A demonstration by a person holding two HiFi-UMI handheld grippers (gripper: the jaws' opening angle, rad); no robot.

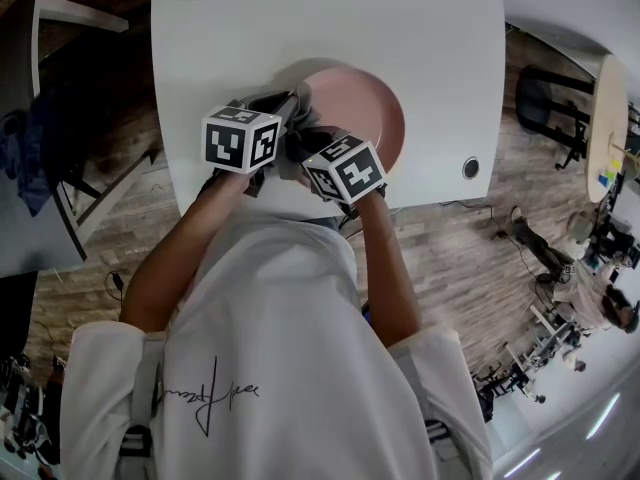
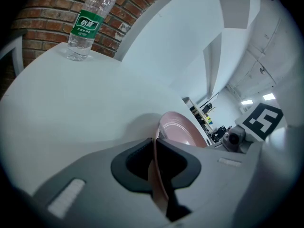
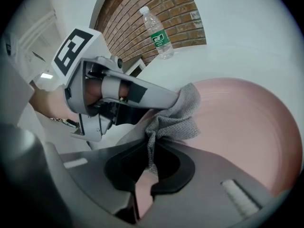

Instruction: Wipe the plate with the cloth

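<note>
A pink plate [image 1: 372,108] lies on the white table [image 1: 430,38], near its front edge. My left gripper [image 1: 286,108] is shut on the plate's near-left rim; in the left gripper view the rim [image 2: 156,175] runs edge-on between the jaws of the left gripper [image 2: 154,155]. My right gripper [image 3: 151,158] is shut on a grey cloth [image 3: 176,115], which is bunched on the plate [image 3: 247,122] just beside the left gripper [image 3: 142,95]. In the head view the cloth [image 1: 300,120] shows dark between the two marker cubes, and the right gripper [image 1: 318,146] is partly hidden.
A clear water bottle [image 2: 90,23] with a green label stands at the table's far left corner, in front of a brick wall. A round cable hole [image 1: 470,167] sits near the table's right front edge. A chair [image 1: 70,118] stands left of the table.
</note>
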